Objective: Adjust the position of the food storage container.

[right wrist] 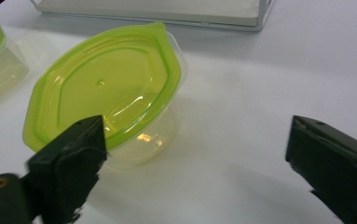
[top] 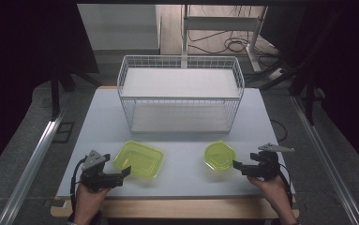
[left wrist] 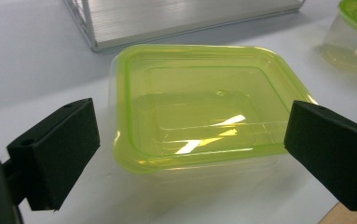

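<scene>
A clear rectangular tub with a yellow-green lid (top: 138, 159) (left wrist: 199, 107) sits on the white table at front left. My left gripper (top: 122, 176) (left wrist: 192, 154) is just short of its near edge, open, with the jaws standing wide on either side of the tub's front and not pressing on it. A clear six-sided tub with a matching lid (top: 220, 155) (right wrist: 101, 88) sits at front right. My right gripper (top: 239, 168) (right wrist: 195, 158) is open beside it, its left jaw in front of the tub's near rim and bare table between the jaws.
A white two-level wire basket (top: 182, 93) (left wrist: 167, 23) (right wrist: 167, 9) stands at the back middle of the white table (top: 186, 176). A wooden front edge (top: 177, 208) runs below my hands. Dark floor and cables lie beyond the table.
</scene>
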The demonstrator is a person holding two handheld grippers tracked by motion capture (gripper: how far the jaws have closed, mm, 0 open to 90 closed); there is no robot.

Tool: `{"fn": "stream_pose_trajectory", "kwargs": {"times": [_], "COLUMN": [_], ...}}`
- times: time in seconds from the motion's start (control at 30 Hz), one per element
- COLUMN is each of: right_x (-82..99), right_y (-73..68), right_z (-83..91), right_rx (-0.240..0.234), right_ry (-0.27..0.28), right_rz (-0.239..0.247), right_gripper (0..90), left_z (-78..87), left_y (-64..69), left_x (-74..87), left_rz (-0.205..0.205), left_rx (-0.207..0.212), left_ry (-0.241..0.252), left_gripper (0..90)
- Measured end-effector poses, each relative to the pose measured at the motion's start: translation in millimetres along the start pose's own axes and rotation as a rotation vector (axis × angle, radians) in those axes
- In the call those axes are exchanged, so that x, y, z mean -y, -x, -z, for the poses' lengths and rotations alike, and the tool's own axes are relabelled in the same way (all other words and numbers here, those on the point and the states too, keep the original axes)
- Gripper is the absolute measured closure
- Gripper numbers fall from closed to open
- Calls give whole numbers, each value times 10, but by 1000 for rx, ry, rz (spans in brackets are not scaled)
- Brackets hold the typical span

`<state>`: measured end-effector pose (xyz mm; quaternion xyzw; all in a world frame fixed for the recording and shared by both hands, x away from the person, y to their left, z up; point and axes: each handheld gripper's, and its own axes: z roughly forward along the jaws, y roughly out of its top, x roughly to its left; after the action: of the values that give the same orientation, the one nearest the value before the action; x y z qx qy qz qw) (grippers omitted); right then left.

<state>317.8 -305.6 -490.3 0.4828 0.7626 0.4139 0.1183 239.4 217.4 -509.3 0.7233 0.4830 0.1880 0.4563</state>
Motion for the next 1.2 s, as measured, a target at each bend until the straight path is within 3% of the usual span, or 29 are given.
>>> {"fn": "stream_pose_trajectory", "kwargs": {"times": [0.03, 0.13, 0.53, 0.67, 0.77, 0.8, 0.83, 0.9, 0.93, 1.1, 1.2], "right_x": [-5, -11, -48, -73, -116, -116, -144, -153, -185, -239, -266], "right_y": [-4, -7, -28, -56, -82, -82, -114, -128, -167, -266, -317], "right_z": [9, 21, 90, 114, 157, 157, 178, 184, 186, 124, 89], "right_rx": [13, 23, -54, -53, -46, -46, -42, -42, -55, -84, -89], "right_ry": [-1, 5, 46, 55, 55, 55, 54, 56, 50, 27, 18], "right_rz": [8, 12, 34, 67, 103, 103, 142, 152, 177, 238, 251], "right_gripper": [113, 138, 304, 389, 529, 529, 619, 655, 743, 854, 877], "left_z": [3, 7, -3, -14, -14, -14, -18, -22, -24, -24, -24], "left_y": [23, 41, 37, 42, 40, 40, 39, 41, 42, 51, 54], "left_x": [-7, -8, 10, 13, 14, 14, 15, 16, 17, 15, 15], "left_rz": [-28, -51, -81, -84, -83, -83, -85, -86, -87, -98, -99], "left_rx": [-11, -16, -16, -14, -12, -12, -14, -15, -16, -24, -23], "left_ry": [-1, 2, 27, 26, 34, 34, 31, 29, 29, 32, 33], "left_gripper": [37, 43, 39, 38, 38, 38, 37, 37, 37, 37, 37]}}
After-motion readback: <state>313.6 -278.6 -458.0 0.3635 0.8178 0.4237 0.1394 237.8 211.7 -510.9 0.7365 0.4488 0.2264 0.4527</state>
